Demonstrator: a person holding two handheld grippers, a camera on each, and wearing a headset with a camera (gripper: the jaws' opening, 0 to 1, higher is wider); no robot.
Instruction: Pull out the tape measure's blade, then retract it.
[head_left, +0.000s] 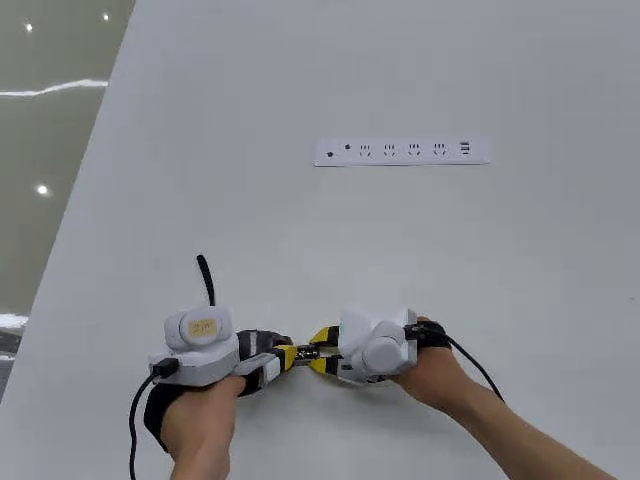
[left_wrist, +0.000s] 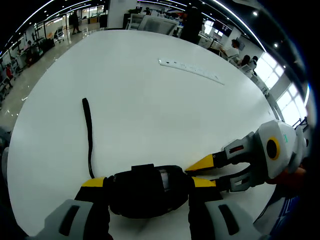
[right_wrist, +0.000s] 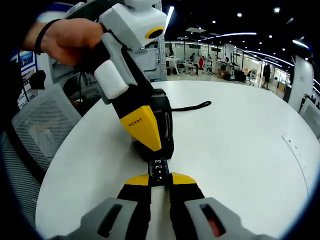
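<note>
A black tape measure (head_left: 262, 345) sits low over the white table, and my left gripper (head_left: 278, 358) is shut on its case. In the left gripper view the case (left_wrist: 145, 192) fills the gap between my yellow-tipped jaws, and its black wrist strap (left_wrist: 88, 130) trails across the table. My right gripper (head_left: 322, 351) faces it from the right, shut on the end of the blade (right_wrist: 158, 170), where a short stretch with printed numbers shows. In the right gripper view the case (right_wrist: 164, 125) stands just ahead, held by the left gripper's yellow finger (right_wrist: 142, 125).
A white power strip (head_left: 402, 152) lies flat farther back on the white table (head_left: 300, 230). The table's left edge (head_left: 80, 200) runs diagonally, with grey floor beyond it. Office desks, chairs and people are in the far background of the gripper views.
</note>
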